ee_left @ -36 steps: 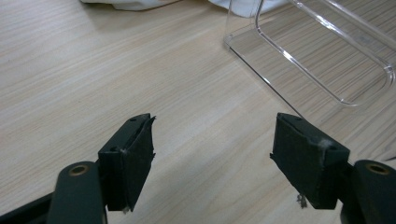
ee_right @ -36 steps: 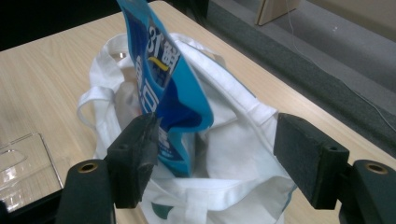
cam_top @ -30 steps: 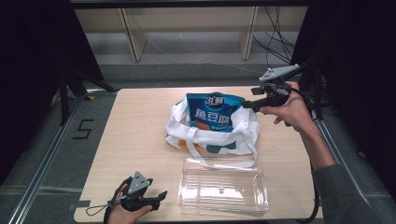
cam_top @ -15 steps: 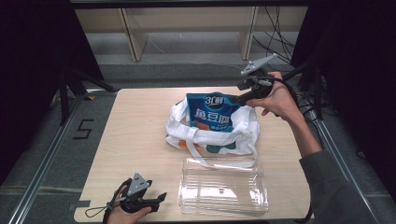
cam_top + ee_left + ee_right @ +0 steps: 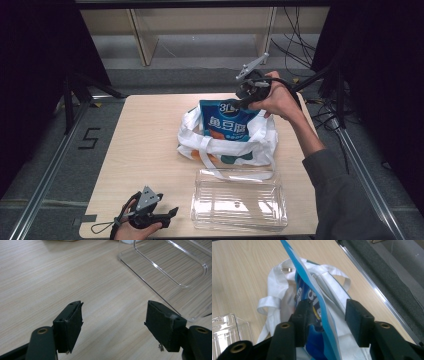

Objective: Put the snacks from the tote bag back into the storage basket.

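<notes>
My right gripper is at the top edge of the blue packet, which stands upright in the white bag at the middle of the table. In the right gripper view its jaws have just been closing, with the packet's edge between them; the left pad touches it, the right pad stands apart. My left gripper rests at the near table edge, jaws wide, nothing between them, just beside the clear tray.

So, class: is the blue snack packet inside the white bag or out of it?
Partly in. The blue snack packet stands upright in the white bag, its top half sticking out above the rim.
</notes>
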A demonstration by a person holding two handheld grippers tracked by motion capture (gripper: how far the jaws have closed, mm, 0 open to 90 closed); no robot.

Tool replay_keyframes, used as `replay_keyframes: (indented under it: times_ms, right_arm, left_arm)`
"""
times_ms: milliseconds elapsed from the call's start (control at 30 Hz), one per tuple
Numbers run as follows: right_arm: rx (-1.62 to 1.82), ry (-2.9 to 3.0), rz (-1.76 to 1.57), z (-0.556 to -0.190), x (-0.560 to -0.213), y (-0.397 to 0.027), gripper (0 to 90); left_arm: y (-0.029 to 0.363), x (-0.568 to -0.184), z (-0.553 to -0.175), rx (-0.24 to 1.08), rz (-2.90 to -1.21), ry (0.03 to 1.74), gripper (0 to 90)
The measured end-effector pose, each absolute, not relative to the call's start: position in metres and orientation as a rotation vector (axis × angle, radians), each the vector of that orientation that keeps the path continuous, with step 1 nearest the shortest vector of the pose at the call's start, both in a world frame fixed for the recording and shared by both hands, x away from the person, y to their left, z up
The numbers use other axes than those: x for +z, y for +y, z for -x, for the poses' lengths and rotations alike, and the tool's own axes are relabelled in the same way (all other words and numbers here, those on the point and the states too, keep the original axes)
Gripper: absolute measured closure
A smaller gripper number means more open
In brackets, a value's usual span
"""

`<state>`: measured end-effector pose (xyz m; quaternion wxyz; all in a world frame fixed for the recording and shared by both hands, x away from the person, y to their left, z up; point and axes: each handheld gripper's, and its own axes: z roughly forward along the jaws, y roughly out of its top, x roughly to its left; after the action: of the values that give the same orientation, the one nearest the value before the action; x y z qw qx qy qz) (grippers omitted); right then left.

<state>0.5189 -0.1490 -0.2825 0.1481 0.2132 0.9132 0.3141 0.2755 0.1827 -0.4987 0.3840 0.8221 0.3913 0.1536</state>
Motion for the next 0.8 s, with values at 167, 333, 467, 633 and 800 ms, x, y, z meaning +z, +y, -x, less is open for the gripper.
replay_keyframes:
  times_ms: [167, 333, 467, 633, 800]
  right_arm:
    - [0.889, 2.657, -0.589, -0.526, -0.285, -0.142, 66.7]
    - [0.85, 2.681, -0.571, -0.531, -0.288, -0.136, 73.3]
    - [0.836, 2.698, -0.565, -0.533, -0.288, -0.133, 77.5]
    - [0.82, 2.707, -0.561, -0.534, -0.289, -0.13, 83.1]
    - [0.814, 2.729, -0.501, -0.534, -0.289, -0.131, 90.0]
  left_arm:
    - [0.182, -0.5, -0.274, 0.374, -2.072, 1.022, 29.0]
    - [0.182, -0.501, -0.275, 0.397, -2.077, 0.998, 29.2]
    - [0.182, -0.501, -0.273, 0.387, -2.079, 1.005, 29.2]
    - [0.183, -0.5, -0.274, 0.399, -2.104, 0.982, 29.3]
    - [0.183, -0.501, -0.273, 0.393, -2.083, 0.974, 29.8]
